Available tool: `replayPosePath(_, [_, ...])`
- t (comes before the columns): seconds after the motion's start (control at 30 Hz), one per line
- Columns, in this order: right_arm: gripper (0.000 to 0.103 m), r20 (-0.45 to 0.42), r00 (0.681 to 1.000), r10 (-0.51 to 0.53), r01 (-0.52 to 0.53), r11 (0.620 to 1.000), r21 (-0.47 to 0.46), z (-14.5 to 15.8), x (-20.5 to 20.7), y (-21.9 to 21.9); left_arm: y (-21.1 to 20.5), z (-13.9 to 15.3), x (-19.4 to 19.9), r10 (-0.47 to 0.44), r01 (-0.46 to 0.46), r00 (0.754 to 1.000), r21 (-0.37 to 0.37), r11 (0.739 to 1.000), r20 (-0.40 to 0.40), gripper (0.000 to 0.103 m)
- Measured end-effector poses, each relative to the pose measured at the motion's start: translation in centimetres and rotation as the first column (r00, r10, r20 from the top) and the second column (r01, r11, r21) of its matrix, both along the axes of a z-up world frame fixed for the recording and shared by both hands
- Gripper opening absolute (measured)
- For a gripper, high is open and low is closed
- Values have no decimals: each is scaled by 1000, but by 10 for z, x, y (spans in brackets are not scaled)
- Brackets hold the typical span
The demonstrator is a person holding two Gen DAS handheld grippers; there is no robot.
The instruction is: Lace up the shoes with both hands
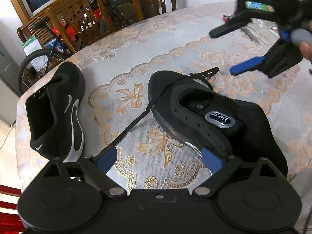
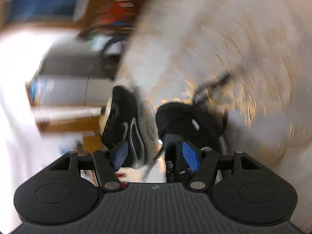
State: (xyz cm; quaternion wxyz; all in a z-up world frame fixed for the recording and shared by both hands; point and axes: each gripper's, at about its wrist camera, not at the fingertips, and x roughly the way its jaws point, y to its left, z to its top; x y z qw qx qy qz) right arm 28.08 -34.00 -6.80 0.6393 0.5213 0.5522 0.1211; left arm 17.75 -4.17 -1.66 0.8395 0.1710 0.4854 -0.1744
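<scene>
Nearby, second shoe [image 1: 58, 113] beside table edge [image 1: 21, 105]

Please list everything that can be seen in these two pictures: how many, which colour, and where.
shoe with white swoosh: one, black, on the table at the left
second shoe: one, black, tilted, at the middle, its opening facing the camera
lace: one, black, threaded at the second shoe's toe; one end runs toward the left tool, the other lies beyond the shoe
tablecloth: one, pale with orange flower pattern, covering the table
chairs: at least two, brown wood, behind the table
bicycle: one, dark, behind the table at the left
left tool: one, black with blue pads, open, near the second shoe
right tool: one, same colours, open, empty, above the table
hand: one, at the right edge
</scene>
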Motion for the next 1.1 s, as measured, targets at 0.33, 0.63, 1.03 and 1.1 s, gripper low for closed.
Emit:
replayPosePath(0.33, [53, -235, 917, 322, -394, 823, -410, -38, 33, 29, 17, -7, 0, 32, -32, 999, -15, 999, -13, 93])
replayPosePath(0.63, [25, -284, 904, 319, -421, 781, -461, -53, 29, 49, 17, -14, 4, 42, -43, 999, -32, 999, -34, 93])
replayPosePath(1.03, [38, -271, 897, 350, -442, 744, -502, -51, 22, 76, 40, -13, -4, 90, -91, 995, -31, 995, -34, 93])
replayPosePath(1.1, [59, -277, 884, 375, -466, 688, -556, -48, 21, 83, 44, -12, -4, 102, -103, 994, -35, 994, -34, 93])
